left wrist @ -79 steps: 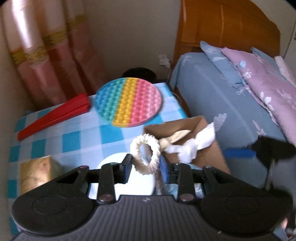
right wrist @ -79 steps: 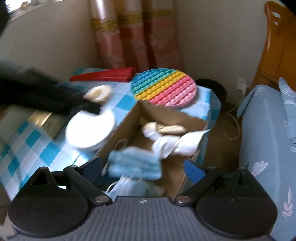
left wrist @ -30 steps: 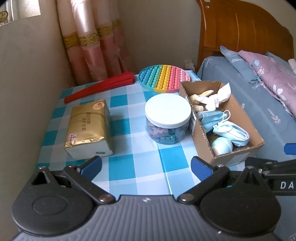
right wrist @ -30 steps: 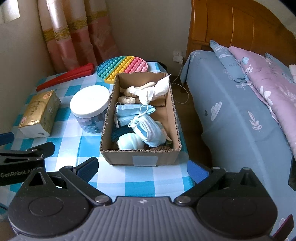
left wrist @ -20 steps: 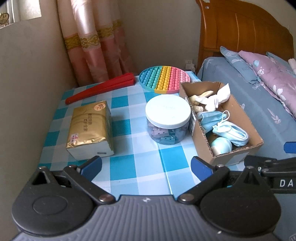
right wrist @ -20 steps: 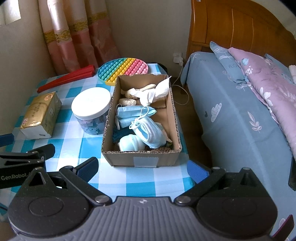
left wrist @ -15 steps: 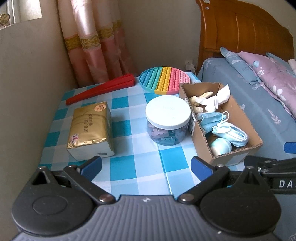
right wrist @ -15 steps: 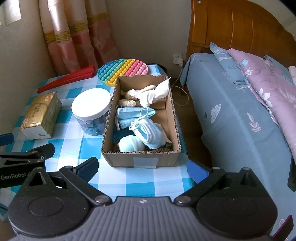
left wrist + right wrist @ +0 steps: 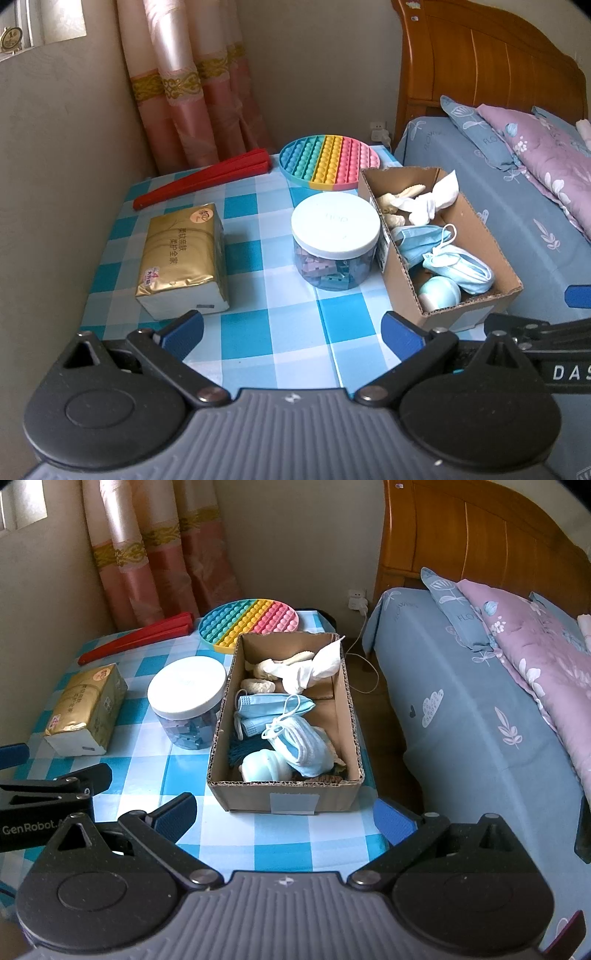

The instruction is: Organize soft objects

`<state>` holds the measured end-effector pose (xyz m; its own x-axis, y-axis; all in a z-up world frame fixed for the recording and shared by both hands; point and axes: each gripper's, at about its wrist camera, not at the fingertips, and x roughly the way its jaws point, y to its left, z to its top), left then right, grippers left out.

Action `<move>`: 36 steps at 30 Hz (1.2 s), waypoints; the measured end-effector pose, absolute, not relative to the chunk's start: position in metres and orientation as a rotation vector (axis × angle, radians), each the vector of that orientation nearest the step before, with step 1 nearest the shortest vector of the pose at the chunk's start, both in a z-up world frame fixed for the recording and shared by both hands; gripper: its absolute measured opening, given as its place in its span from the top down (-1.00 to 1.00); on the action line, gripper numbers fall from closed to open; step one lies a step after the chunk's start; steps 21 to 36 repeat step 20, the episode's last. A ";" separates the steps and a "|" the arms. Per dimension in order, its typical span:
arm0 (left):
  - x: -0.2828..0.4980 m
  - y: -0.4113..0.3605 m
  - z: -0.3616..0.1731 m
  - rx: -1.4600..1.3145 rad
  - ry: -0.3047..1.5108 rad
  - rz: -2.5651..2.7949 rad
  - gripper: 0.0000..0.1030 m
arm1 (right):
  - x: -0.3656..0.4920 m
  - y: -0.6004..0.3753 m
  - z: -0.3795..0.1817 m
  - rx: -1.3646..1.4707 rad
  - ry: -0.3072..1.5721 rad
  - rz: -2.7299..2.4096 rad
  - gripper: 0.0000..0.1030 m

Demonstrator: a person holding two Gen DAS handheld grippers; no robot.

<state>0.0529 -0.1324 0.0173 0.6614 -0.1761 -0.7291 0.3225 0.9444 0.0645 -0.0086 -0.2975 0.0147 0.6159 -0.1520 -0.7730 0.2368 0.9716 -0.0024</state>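
Soft objects all sit in cardboard box (image 9: 284, 797) at table's bed-side edge: blue masks (image 9: 273, 707), white cloth (image 9: 314, 668), pale ball (image 9: 264, 766), beige bits. Tissue pack (image 9: 181, 254), lidded jar (image 9: 334, 243), pop mat (image 9: 328, 162) remain on checked table (image 9: 258, 332). Left gripper (image 9: 291, 330) wide open, empty; right gripper (image 9: 284, 812) same, hovering near box. Sorting looks finished, unless tissue pack counts.

A checked-cloth table (image 9: 258, 332) carries a lidded jar (image 9: 335, 242); left of the jar, a tissue pack (image 9: 181, 258); right, a cardboard box (image 9: 469, 225); behind, a rainbow pop-mat (image 9: 328, 160) and red fan (image 9: 203, 177)
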 end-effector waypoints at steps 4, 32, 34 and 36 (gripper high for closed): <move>0.052 -0.132 0.018 0.194 0.802 -0.283 -0.98 | -0.009 -0.297 0.015 0.103 0.878 -0.225 -1.00; 0.051 -0.132 0.020 0.189 0.805 -0.282 -0.98 | -0.009 -0.296 0.016 0.094 0.877 -0.224 -1.00; 0.051 -0.132 0.020 0.189 0.805 -0.282 -0.98 | -0.009 -0.296 0.016 0.094 0.877 -0.224 -1.00; 0.051 -0.132 0.020 0.189 0.805 -0.282 -0.98 | -0.009 -0.296 0.016 0.094 0.877 -0.224 -1.00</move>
